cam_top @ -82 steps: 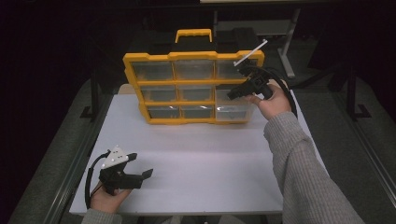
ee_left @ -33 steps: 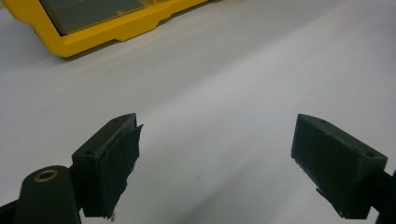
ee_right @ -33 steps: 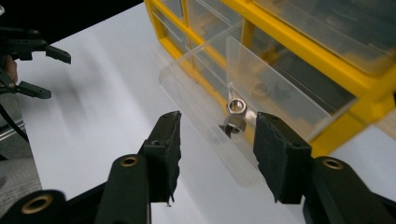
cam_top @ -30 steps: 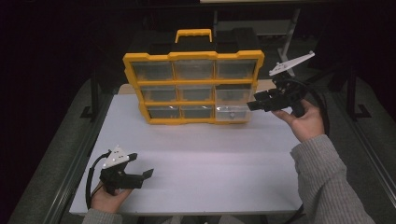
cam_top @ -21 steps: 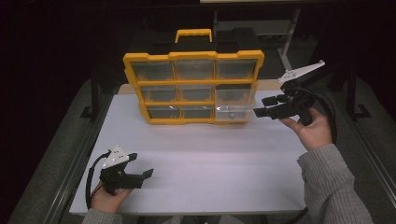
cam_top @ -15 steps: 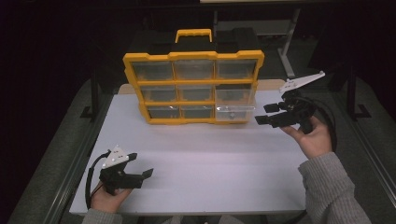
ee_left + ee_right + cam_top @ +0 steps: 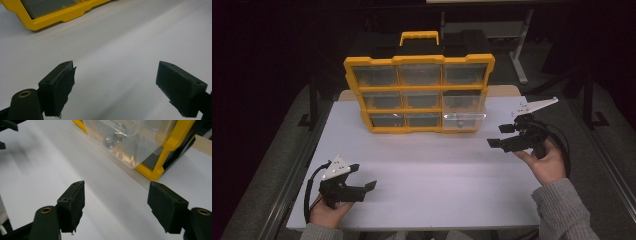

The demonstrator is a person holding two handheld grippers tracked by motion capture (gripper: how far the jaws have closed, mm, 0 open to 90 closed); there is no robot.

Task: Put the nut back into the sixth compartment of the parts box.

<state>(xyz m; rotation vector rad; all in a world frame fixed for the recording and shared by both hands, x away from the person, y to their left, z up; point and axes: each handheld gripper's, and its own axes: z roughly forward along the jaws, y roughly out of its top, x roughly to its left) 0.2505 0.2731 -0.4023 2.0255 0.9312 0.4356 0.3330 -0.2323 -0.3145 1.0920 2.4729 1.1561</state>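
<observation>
White table (image 7: 437, 175): right tongs (image 7: 503, 136) opening, apparently empty, near drawer (image 7: 463, 121).

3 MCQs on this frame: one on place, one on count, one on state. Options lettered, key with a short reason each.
1. Which drawer of the yellow organizer sticks out of its frame?
A. top left
B. middle centre
C. bottom right
D. top centre

2. How many drawers does the organizer's front show?
A. four
B. six
C. nine
D. twelve

3. How does the right gripper stand?
A. open, nothing between the jaws
B. shut on a drawer
C. shut on a screw
D. open around the handle

Key:
1 C: the clear bottom right drawer juts past the frame in the high view, and the right gripper view shows it pulled out with small metal parts inside.
2 C: three rows of three.
3 A: its jaws stand apart over the bare white table, and have just been opening.
</observation>
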